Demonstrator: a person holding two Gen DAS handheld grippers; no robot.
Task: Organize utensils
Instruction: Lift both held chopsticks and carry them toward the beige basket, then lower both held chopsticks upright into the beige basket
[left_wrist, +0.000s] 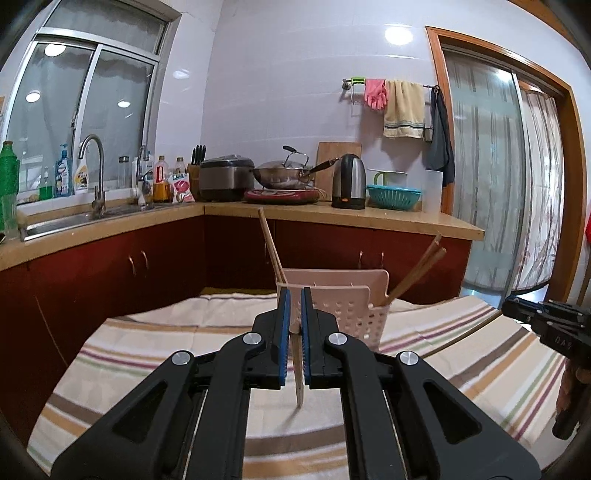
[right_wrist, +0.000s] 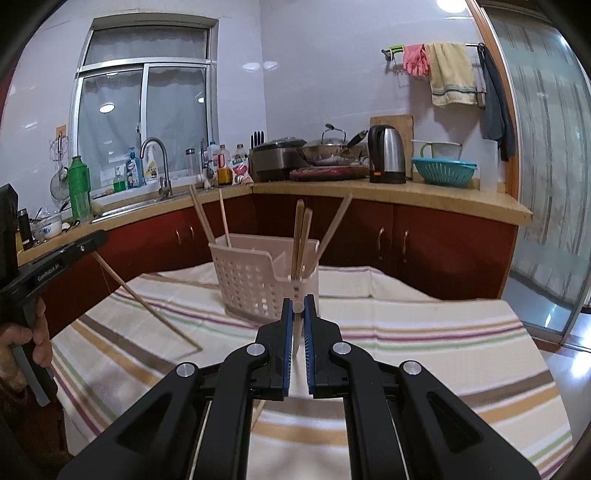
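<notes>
Both grippers are clamped on chopsticks. At lower centre of the left wrist view, the left gripper (left_wrist: 294, 295) has its blue-lined jaws pressed together on a pale wooden chopstick (left_wrist: 298, 373), whose end hangs down below the jaws over the striped cloth (left_wrist: 129, 354). Just beyond its tips stands the pink perforated utensil holder (left_wrist: 347, 314), with one chopstick leaning out at its left side and two more at its right.

At lower centre of the right wrist view, the right gripper (right_wrist: 299, 306) is likewise closed on a thin light chopstick (right_wrist: 296, 334) that runs steeply between the pads, close in front of the holder. From the left edge of that view, the left gripper's chopstick slants down to the lower right, its tip near the cloth. A hand (right_wrist: 35, 332) grips the handle at lower left. Behind, a kitchen counter (right_wrist: 424, 195) crosses the frame.
</notes>
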